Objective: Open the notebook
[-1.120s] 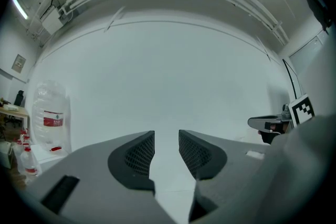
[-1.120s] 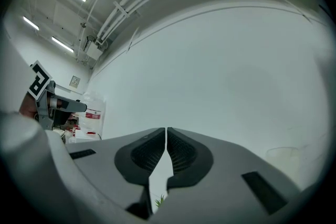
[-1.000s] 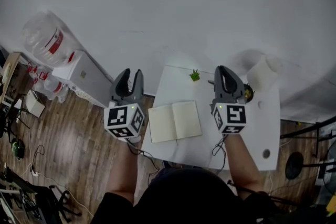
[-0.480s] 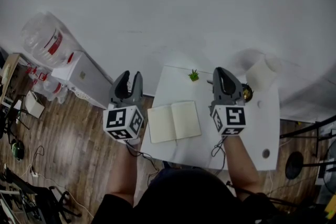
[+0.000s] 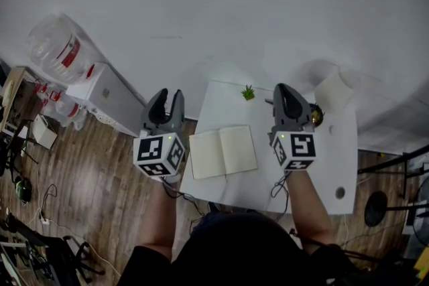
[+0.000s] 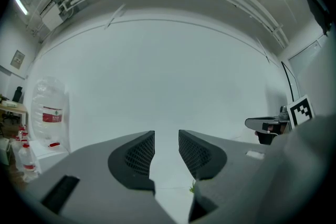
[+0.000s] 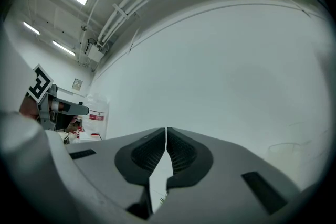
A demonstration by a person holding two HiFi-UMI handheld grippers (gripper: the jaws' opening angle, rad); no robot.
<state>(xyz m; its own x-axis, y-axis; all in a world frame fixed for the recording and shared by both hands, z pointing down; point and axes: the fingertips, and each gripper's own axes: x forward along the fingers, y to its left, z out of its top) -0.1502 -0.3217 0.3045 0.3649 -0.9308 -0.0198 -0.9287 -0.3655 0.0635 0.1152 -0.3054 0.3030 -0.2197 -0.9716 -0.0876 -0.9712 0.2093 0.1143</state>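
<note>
**Head view.** The thin notebook with blank cream pages [image 5: 222,152] lies near the front left of the small white rectangular table [image 5: 322,164]. It is spread flat in two pages with the spine crease running down its middle, so it looks already open. No writing shows on either page. The paper edges appear straight, and the notebook sits slightly askew to the table's edge.

It is likely light and slides easily on the smooth top. The pages are probably limp and easy to crease, and the cover only a little stiffer. The best hold would be the free outer edge of a page or cover, well away from the spine, pinched lightly. The other gripper could press the opposite half down so the book does not skate.

The grey left gripper [image 5: 167,96] hangs just left of the table, beside the notebook and not touching it. The grey right gripper [image 5: 282,92] is over the table to the notebook's right, also apart from it.

**Left gripper view.** The jaws stand apart with a clear gap, and only white wall and table show between them. The notebook is not in sight here.

**Right gripper view.** The jaws have just been closing and now meet at the tips, with nothing caught between them. This view shows no notebook either.
</note>
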